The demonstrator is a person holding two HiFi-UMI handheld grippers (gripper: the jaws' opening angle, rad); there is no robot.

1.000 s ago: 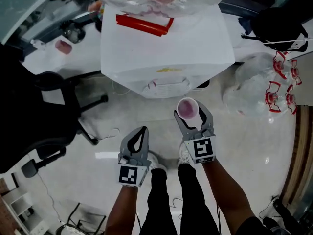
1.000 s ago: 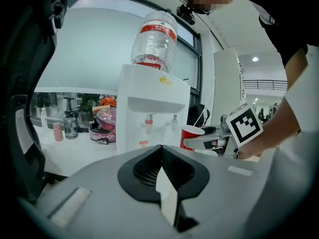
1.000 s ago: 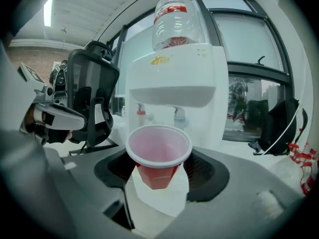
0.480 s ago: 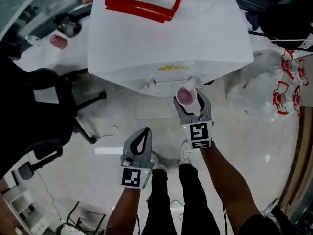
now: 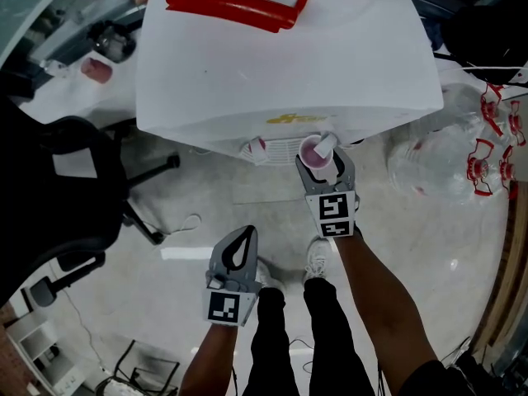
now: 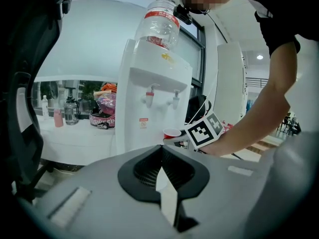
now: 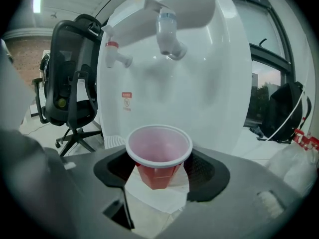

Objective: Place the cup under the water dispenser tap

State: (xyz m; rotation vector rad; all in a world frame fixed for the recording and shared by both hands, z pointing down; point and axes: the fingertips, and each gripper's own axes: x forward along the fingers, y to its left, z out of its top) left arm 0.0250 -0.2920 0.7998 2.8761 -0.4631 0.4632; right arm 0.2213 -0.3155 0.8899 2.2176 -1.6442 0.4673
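The right gripper (image 5: 323, 165) has its jaws spread fairly wide and closed on the sides of the red cup (image 7: 158, 156), which stands upright between them with its white rim up and its pale inside empty. From above, the cup sits at 12 o'clock of that gripper, right against the front of the white water dispenser (image 5: 289, 56). The blue tap (image 7: 168, 36) hangs above the cup, and in the head view its spout overlaps the rim. The red tap (image 7: 117, 56) is off at 10 o'clock from the cup. Whether the cup's base touches anything I cannot tell. A ribbed drip grille (image 5: 285, 148) shows at 9 o'clock of the cup.

The left gripper (image 5: 246, 231) is held lower in the head view, at 7 o'clock of the right one and well apart from the dispenser. Its jaws are pressed tip to tip with nothing between them.

A clear bottle (image 6: 158, 24) stands upside down on top of the dispenser, and red tape (image 5: 235, 7) marks its top face. A black office chair (image 5: 74, 180) stands at 9 o'clock of the dispenser. Clear bottles with red handles (image 5: 445, 151) lie on the floor at 3 o'clock. Behind, at the left, a white counter (image 6: 75, 138) carries a pink helmet (image 6: 102, 116).
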